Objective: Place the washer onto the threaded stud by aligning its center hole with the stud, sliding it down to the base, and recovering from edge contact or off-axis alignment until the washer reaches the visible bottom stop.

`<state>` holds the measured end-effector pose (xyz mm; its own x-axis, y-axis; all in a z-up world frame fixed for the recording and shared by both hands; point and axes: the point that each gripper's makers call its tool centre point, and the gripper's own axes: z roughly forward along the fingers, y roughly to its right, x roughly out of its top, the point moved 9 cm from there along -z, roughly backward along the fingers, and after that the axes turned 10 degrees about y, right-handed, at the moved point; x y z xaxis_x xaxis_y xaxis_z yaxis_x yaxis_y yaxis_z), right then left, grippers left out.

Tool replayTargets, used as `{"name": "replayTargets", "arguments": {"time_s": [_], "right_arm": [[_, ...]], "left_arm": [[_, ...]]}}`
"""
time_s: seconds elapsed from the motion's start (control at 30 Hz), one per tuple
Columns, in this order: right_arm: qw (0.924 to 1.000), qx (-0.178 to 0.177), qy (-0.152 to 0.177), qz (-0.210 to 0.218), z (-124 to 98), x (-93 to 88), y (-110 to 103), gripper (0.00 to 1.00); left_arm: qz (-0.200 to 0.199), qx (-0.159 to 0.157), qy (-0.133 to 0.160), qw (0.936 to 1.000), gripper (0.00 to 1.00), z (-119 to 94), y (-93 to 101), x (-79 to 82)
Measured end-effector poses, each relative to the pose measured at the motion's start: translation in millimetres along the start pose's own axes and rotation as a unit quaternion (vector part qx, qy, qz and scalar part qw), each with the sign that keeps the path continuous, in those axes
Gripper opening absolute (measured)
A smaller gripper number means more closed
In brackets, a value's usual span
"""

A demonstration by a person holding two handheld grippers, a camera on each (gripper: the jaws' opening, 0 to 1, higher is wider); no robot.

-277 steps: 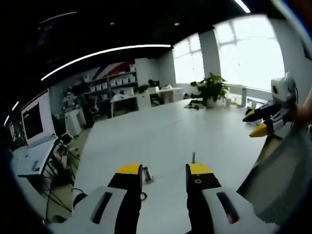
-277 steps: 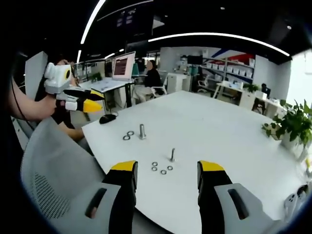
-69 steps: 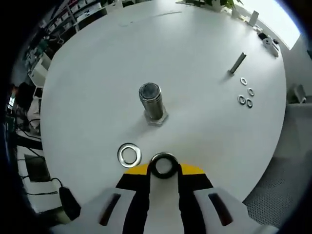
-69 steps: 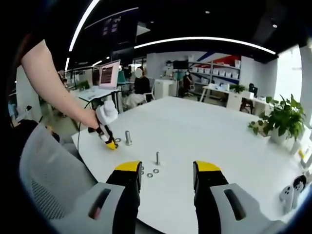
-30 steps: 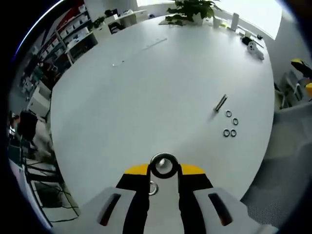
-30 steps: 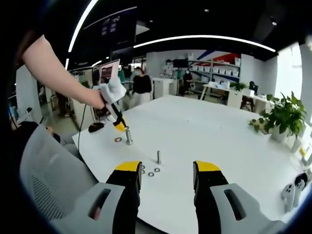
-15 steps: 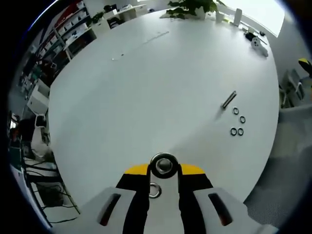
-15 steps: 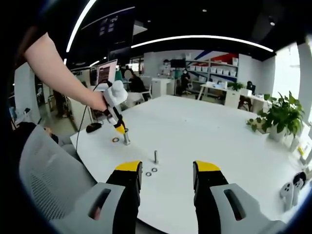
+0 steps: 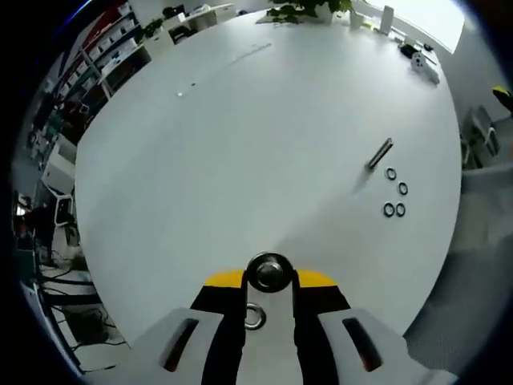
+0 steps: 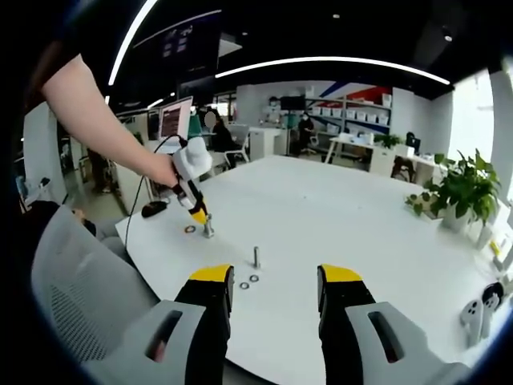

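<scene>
While clamped on the washer (image 9: pixel 268 273), left claw (image 9: pixel 268 282) hangs right over the threaded stud (image 10: pixel 208 228) at the counter (image 9: pixel 240 144) edge. Alignment step; next calls for easing straight down. Stud mostly hidden beneath the washer; spare washer (image 9: pixel 254 316) at 6 o'clock. Right claw (image 10: pixel 268 282) gaping, idle.

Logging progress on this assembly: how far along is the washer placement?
Pickup looks done: the left gripper is shut on the washer. In hand: in the right gripper view that gripper sits right over the large threaded stud, so the washer is being lined up or started. Left: sliding it down to the base; whether the hole has caught the stud cannot be told. A spare washer lies beside it on the table.
</scene>
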<state>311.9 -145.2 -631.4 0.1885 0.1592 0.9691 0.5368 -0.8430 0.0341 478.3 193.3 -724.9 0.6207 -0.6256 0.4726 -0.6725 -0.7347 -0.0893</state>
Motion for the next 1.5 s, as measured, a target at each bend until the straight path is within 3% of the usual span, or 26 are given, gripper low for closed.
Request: {"name": "replayTargets", "arguments": {"time_s": [0.43,0.9,1.2,1.5], "right_arm": [[1.0,-0.001,-0.01,-0.002,1,-2.5,1,0.44],[0.9999,-0.001,-0.01,-0.002,1,-3.0,1,0.43],[0.9999,0.011,-0.009,-0.006,1,-2.3,-2,0.43],[0.9998,0.019,-0.002,0.008,1,-0.7,-3,0.43]], "left_arm": [[0.006,-0.01,-0.027,0.9996,0.19,32,0.3,-10.7],[0.006,-0.015,-0.03,0.9994,0.21,32,4.9,-9.8],[-0.026,0.007,-0.002,0.9996,0.29,13,12.5,-4.9],[-0.082,0.027,0.014,0.9961,0.29,-24,17.6,-22.8]]}}
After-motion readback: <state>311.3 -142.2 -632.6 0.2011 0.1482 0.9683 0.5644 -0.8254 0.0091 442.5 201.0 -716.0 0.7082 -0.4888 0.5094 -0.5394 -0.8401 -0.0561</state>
